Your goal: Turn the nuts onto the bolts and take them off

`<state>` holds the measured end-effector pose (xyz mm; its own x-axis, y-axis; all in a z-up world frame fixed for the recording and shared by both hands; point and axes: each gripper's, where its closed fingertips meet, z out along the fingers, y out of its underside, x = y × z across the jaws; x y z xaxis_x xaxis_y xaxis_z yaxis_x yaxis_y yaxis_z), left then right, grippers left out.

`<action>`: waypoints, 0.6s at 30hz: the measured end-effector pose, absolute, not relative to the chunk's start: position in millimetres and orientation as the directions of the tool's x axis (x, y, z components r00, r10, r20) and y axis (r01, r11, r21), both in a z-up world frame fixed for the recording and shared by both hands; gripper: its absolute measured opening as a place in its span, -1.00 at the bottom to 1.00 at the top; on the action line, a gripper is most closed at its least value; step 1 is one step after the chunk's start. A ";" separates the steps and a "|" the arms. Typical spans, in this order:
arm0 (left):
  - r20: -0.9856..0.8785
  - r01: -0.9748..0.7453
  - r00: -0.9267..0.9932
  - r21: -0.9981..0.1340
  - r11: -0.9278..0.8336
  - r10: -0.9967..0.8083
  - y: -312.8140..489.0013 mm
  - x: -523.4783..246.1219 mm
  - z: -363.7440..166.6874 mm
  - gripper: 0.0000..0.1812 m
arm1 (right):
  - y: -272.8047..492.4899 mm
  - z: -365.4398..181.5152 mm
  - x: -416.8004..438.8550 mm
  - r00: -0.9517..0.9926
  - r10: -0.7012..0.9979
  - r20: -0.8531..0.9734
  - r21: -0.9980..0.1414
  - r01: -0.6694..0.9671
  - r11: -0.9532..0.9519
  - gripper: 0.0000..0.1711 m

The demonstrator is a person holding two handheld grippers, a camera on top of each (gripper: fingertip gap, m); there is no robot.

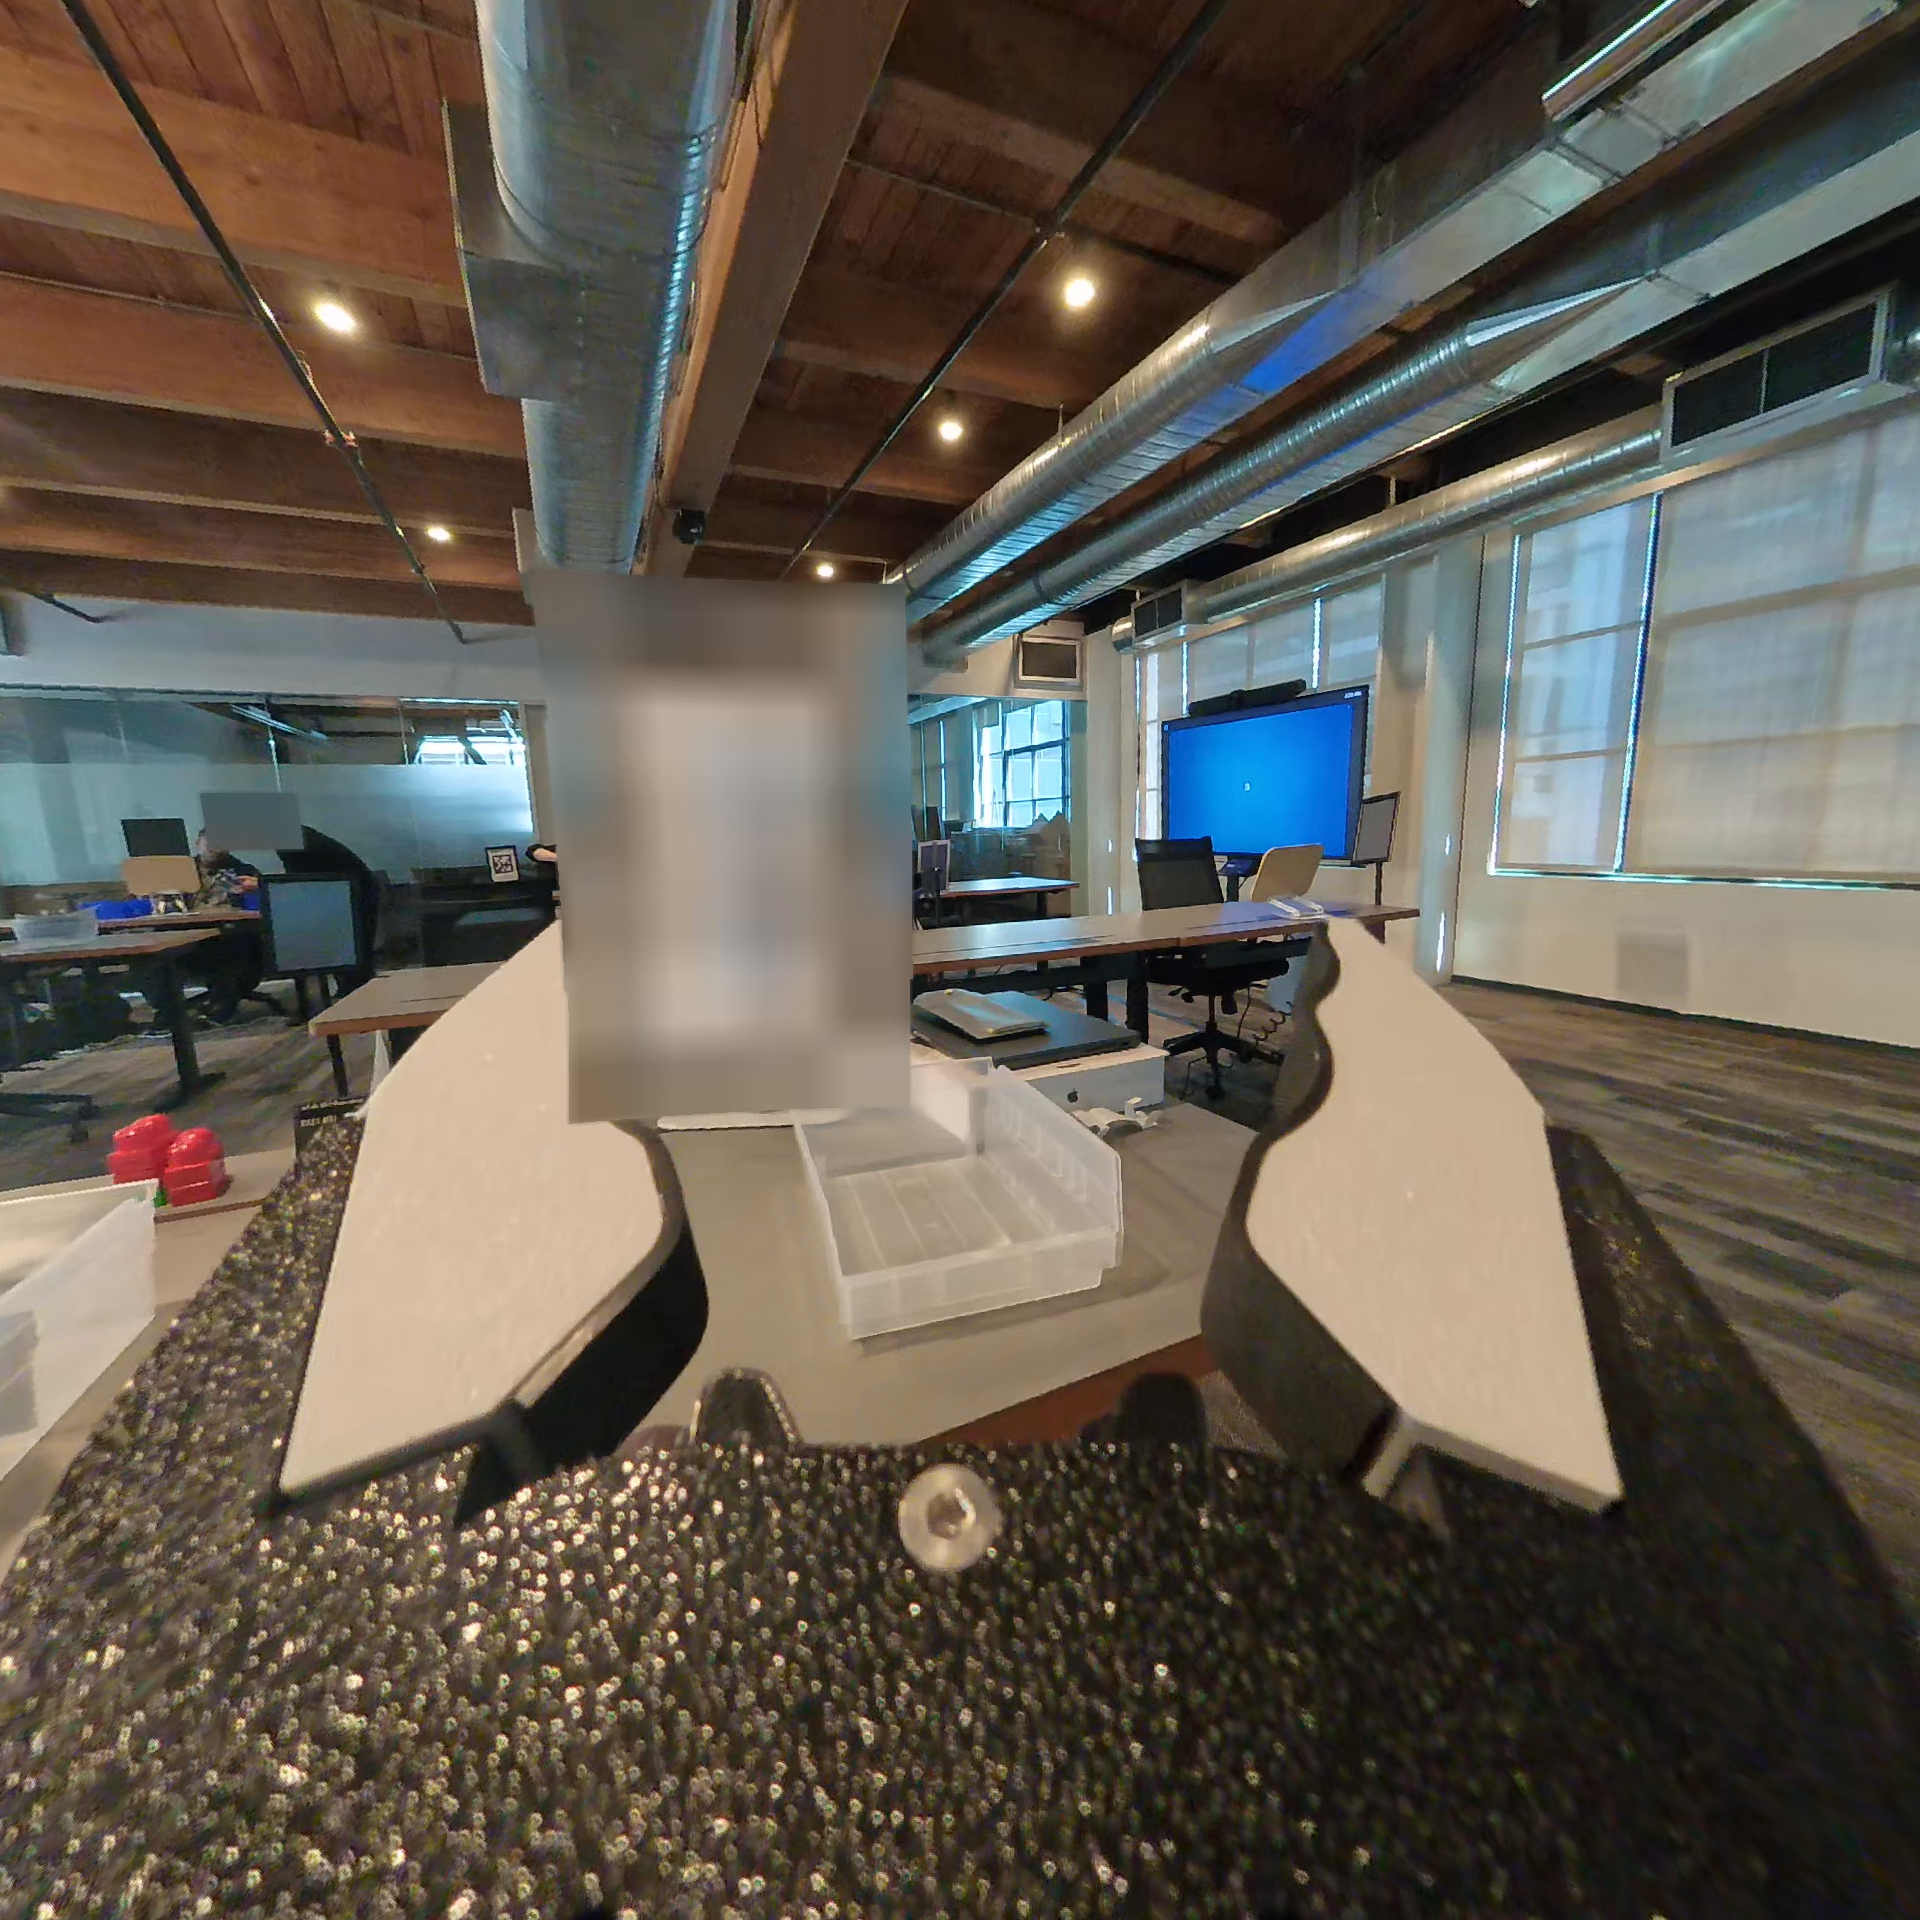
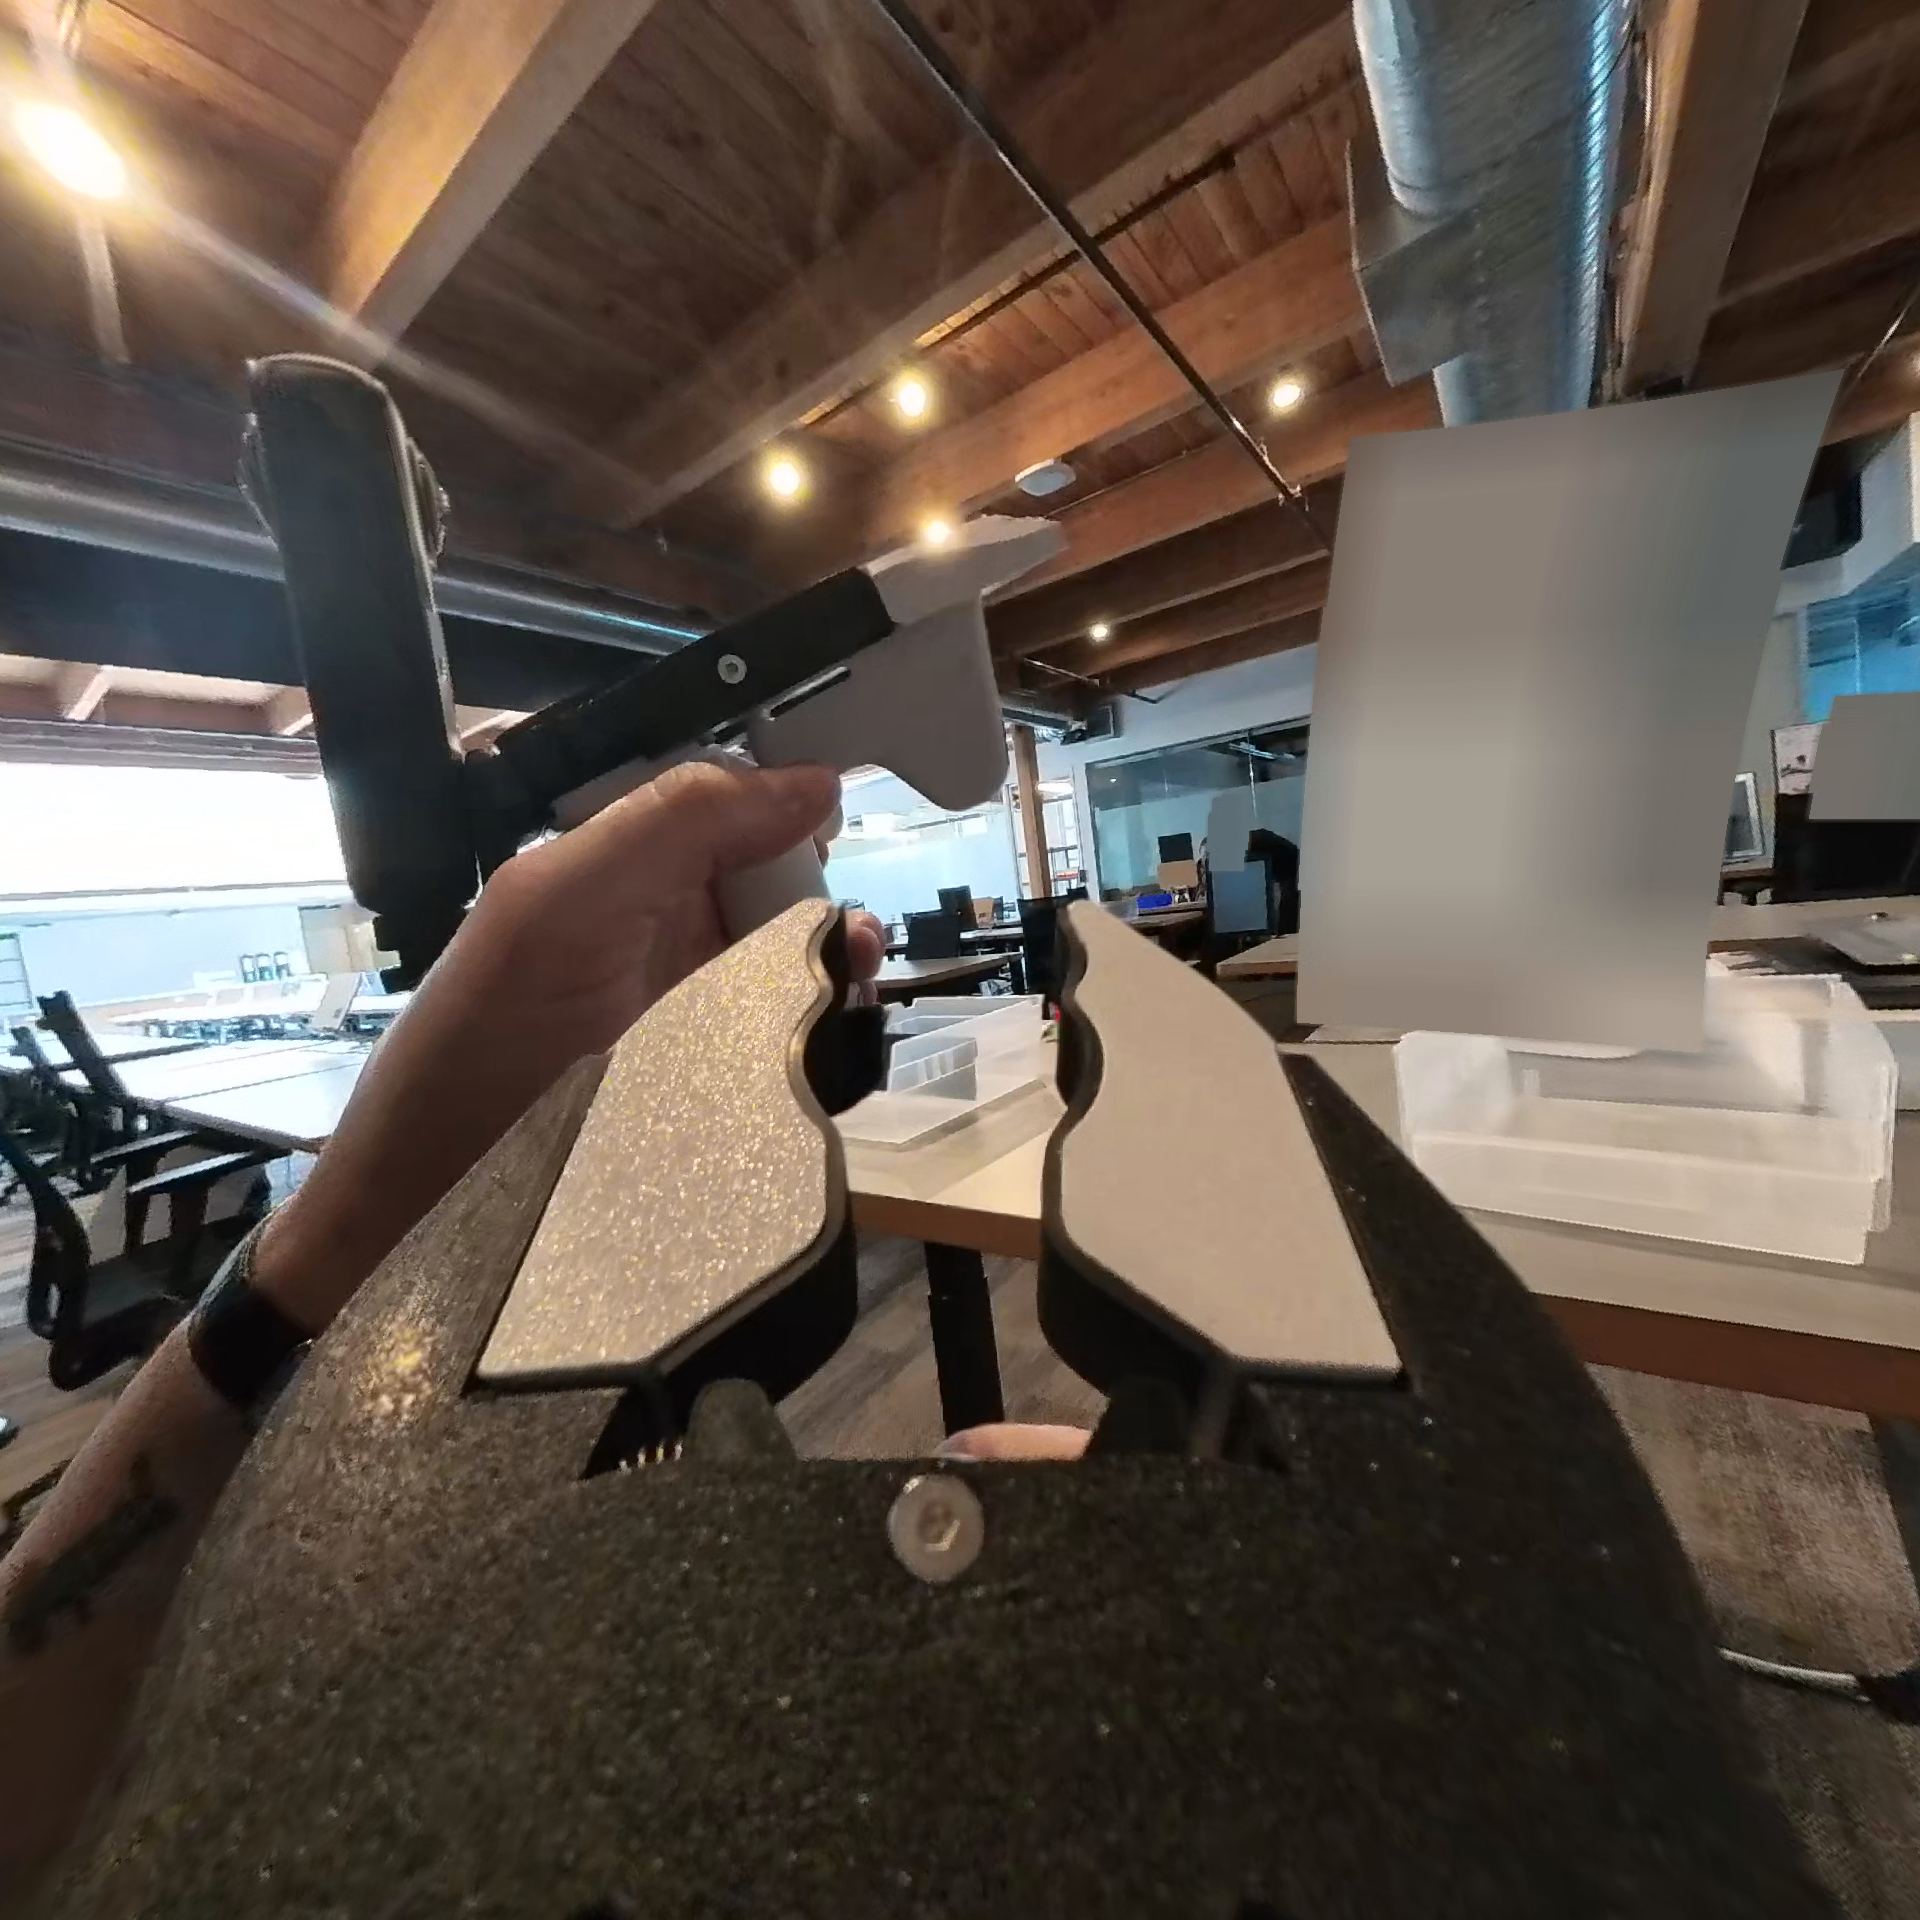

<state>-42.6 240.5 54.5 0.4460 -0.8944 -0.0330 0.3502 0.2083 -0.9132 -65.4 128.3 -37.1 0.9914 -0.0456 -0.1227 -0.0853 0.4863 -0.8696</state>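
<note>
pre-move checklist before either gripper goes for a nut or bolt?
1. Left gripper open, nothing between its fingers: ok.
2. Right gripper open, nothing held: ok.
3. Nuts and bolts located: not ok, none visible in either view.
4. Shallow clear plastic bin on the grey table ahead of the left gripper, looks empty: ok.
5. Red blocks at the left identified: cannot tell.
6. Both grippers aimed at the work: not ok, both are raised, and the person's hand holds the left one high.

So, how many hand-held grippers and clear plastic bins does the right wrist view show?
Hand-held grippers: 2 (right hand-held gripper, left hand-held gripper)
Clear plastic bins: 2 (middle bin, right bin)
Total: 4
</note>
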 end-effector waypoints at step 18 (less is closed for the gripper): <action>-0.057 0.298 0.413 -0.935 0.194 -0.909 232.7 -27.7 37.8 0.32 | 132.5 -57.3 -65.5 0.992 -0.059 -0.114 -0.884 -0.074 0.462 -0.71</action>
